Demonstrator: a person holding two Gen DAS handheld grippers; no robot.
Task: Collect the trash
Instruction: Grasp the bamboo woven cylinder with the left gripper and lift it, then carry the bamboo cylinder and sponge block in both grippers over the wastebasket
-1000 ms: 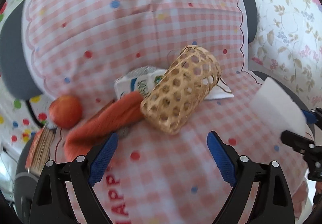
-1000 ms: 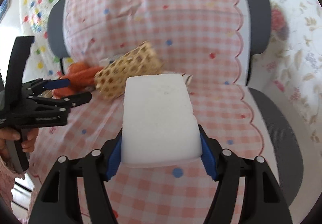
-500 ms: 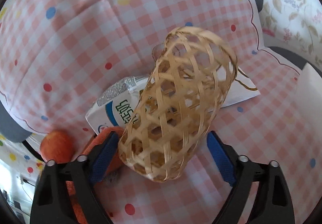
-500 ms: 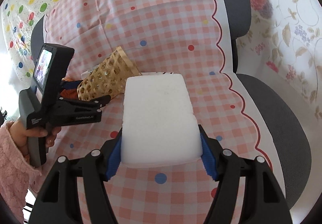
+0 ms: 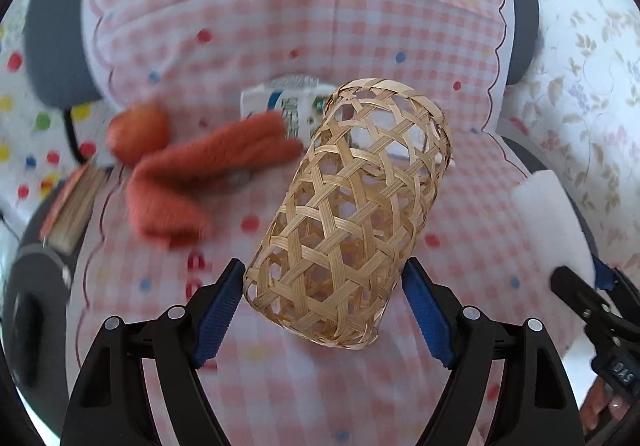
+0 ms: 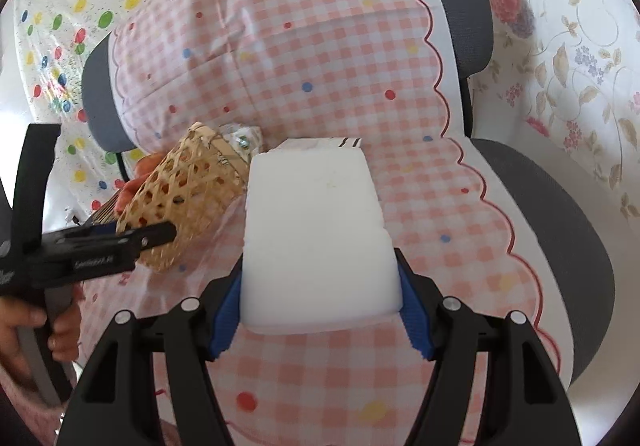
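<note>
Grippers both loaded. Left gripper (image 5: 322, 312) reaches forward over the checkered cloth (image 5: 360, 25) on the chair (image 6: 560, 205), clamped on one woven bamboo basket (image 5: 348, 213), which is lifted and tilted up-right. Right gripper (image 6: 320, 310) is level beside it, pinching one white foam block (image 6: 316, 234). On the seat behind: one orange glove (image 5: 200, 173), one red apple (image 5: 138, 131), one carton (image 5: 288, 105).
</note>
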